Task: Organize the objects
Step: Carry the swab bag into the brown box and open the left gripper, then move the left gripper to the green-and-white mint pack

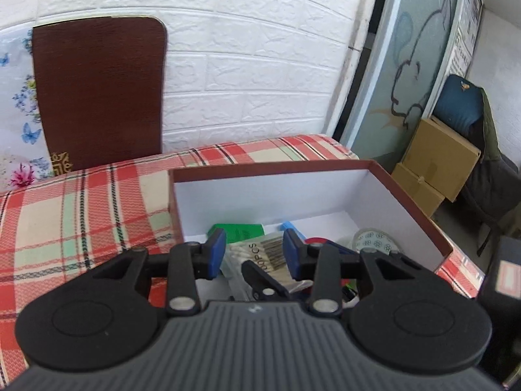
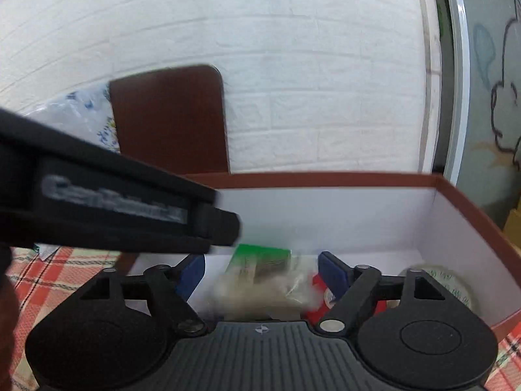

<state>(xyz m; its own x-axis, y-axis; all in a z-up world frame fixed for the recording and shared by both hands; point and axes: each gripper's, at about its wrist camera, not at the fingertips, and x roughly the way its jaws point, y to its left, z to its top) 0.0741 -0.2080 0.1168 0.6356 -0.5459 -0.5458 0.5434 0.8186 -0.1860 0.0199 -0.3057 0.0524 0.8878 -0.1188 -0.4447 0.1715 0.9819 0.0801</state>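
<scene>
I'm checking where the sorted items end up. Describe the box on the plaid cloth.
The box is an open, lidless rectangular carton, looks like cardboard, reddish-brown outside and on its rim, plain white inside. It sits upright on the red plaid cloth near the white brick wall. Inside lie a green packet, a cotton swab pack and a roll of patterned tape.

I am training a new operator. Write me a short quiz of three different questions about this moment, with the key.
1. True or false: the left gripper holds an item between its fingers.
2. Where does the cotton swab pack lie? A) on the plaid tablecloth B) in the box C) on the chair
3. Fill in: the box has a white inside and a ____ rim.

Key: 1 false, both it and the right gripper are open and empty; 2 B; 3 brown.
</scene>
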